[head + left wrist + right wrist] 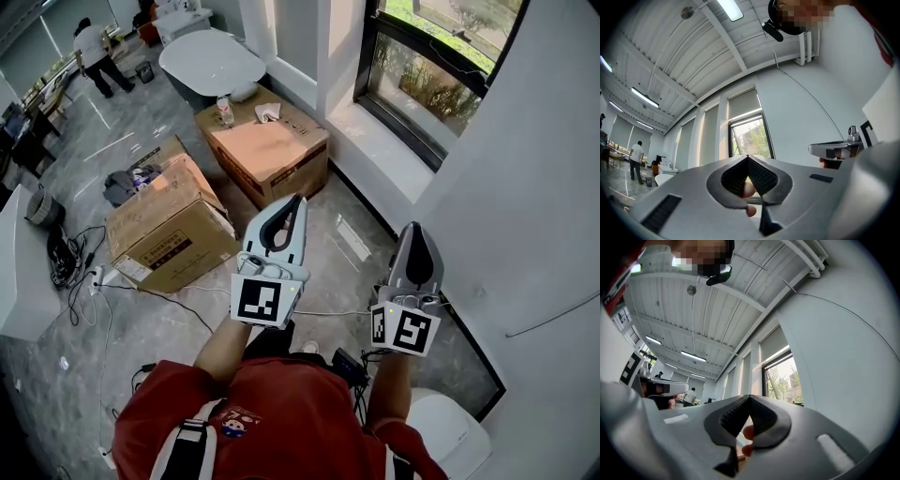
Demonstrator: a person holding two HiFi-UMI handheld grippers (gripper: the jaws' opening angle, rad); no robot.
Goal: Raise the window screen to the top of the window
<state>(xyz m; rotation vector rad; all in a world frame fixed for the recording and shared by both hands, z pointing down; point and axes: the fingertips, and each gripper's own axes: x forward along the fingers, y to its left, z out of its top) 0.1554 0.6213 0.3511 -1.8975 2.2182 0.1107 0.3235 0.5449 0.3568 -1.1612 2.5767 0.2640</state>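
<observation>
A large open hall is indicated: a freestanding bathtub (211, 61), cardboard boxes (169, 230) and loose cables (82, 251) are set on a tiled floor (319, 253) beside a window (441, 66).

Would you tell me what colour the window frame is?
The window frame is black, and it shows best in the head view.

Left gripper (298, 201) and right gripper (413, 228) raised forward, jaws together, empty.

Grey tiled floor (328, 272): cardboard box (173, 230), second box (267, 150), white bathtub (211, 61), cables (80, 262), dark bundle (127, 185), perhaps clothing.
</observation>
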